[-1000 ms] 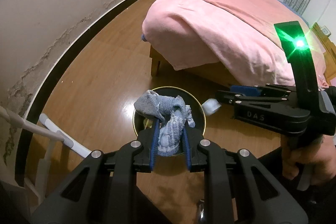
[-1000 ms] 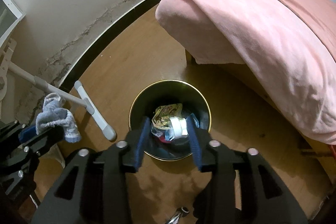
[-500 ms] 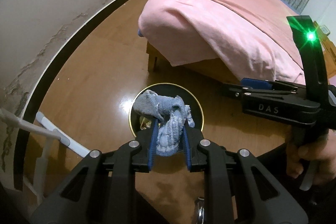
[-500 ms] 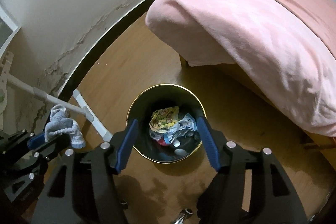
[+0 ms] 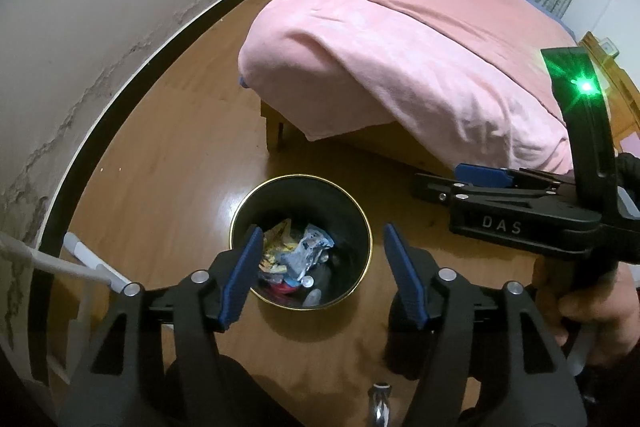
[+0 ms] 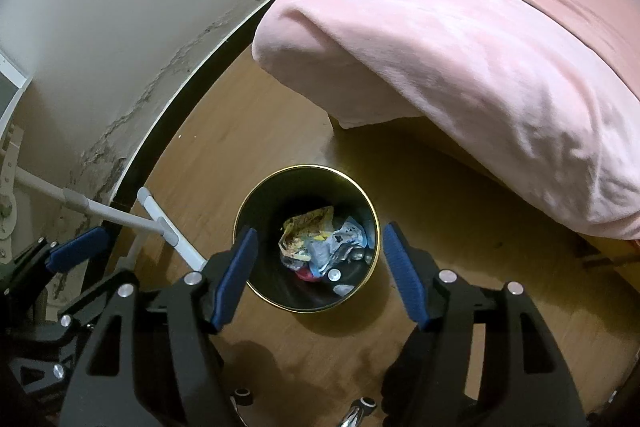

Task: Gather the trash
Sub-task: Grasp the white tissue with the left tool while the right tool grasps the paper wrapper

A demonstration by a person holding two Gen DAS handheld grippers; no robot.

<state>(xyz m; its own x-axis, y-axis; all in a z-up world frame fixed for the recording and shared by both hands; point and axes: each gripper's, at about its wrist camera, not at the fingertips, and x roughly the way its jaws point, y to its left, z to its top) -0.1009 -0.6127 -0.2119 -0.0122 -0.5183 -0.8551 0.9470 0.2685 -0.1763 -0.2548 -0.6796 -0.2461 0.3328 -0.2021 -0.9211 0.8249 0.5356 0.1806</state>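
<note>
Round black metal bin with a thin gold rim [image 5: 362, 223] stands on glossy wooden floor [image 5: 168, 163], near the corner of the bed under its soft pink fleece blanket [image 5: 400, 59]. Inside the bin: crumpled wrappers, yellow printed foil and pale plastic [image 5: 296, 251], heaped on the bottom. Left gripper [image 5: 322, 275] tips steeply down over the bin, its 2 ribbed blue pads [image 5: 244, 275] opening, nothing between them, trash far below. Right gripper [image 6: 318, 275] tips down above the bin too, jaws opening, empty. A hand [image 5: 592, 303] grips its black handle right of the bin.
</note>
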